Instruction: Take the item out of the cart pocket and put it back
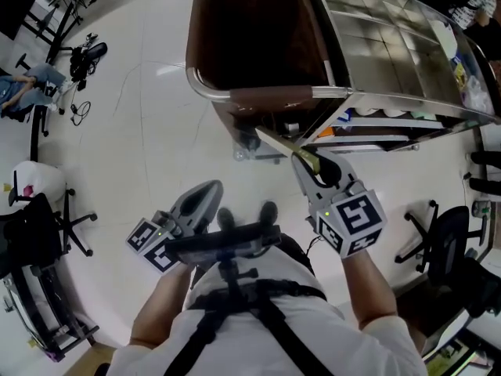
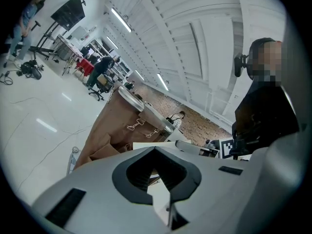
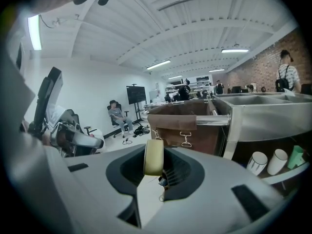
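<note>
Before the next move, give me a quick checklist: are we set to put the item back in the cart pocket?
1. Item gripped by right claw: ok, pinched between the jaws.
2. Left claw free: ok, shut, nothing in it.
3. Pocket mouth open: ok.
4. Item over the mouth: not ok, it is short of the rim.
5. Room inside the pocket: cannot tell, too dark.

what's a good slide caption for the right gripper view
Right gripper shut on a flat yellowish item, facing the steel cart and its brown fabric pocket.
</note>
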A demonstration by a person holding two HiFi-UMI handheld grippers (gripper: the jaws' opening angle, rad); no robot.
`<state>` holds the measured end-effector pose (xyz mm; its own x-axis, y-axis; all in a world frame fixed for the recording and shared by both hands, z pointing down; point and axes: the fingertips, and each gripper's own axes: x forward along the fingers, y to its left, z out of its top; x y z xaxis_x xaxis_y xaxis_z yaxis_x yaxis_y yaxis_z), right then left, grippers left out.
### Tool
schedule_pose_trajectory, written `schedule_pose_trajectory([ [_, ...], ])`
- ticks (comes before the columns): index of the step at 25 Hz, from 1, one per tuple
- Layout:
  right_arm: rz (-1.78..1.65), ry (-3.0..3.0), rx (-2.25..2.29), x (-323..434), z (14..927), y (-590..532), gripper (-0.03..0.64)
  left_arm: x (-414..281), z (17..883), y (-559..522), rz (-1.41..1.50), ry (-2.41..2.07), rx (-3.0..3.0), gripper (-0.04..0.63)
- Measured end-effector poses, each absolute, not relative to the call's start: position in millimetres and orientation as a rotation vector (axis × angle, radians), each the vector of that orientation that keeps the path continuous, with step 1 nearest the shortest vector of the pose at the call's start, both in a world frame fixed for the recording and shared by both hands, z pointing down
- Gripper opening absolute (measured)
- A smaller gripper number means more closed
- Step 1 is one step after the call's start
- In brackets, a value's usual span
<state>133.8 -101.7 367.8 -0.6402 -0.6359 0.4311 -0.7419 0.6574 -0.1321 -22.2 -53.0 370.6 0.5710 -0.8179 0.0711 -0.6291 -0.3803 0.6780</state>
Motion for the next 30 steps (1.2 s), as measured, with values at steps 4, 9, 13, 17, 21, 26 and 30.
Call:
schedule_pose_trajectory([
  [4,0.422,-2.506,1.138,123.3,372.2,-106.6,0.074,-32.9,371.6,-56.8,-0.347,-1.115,2.154,-0.006],
  [9,0.415,-2.463,1.184,108.5,381.6,-109.7,0.074,-50.3,370.0,-56.4,-0.349,-1.084,2.173,-0.006],
  [13,0.414,-2.432,1.205,100.3,391.2,-113.0,0.074,-59.5,370.5,-56.8,-0.344,-1.068,2.193,-0.006],
  [17,0.418,-2.407,1.216,91.3,397.6,-112.2,0.074,-67.3,371.7,-56.7,-0.347,-1.053,2.201,-0.006],
  [21,0.413,-2.394,1.226,81.7,400.0,-113.7,0.074,-73.4,372.3,-55.9,-0.349,-1.037,2.206,-0.006],
  [26,0.389,-2.359,1.227,74.2,409.1,-120.8,0.074,-77.8,373.3,-56.6,-0.351,-1.027,2.215,-0.006],
  [30,0.359,-2.34,1.237,69.9,410.3,-130.8,0.074,-80.7,376.0,-57.3,-0.35,-1.024,2.212,-0.006],
])
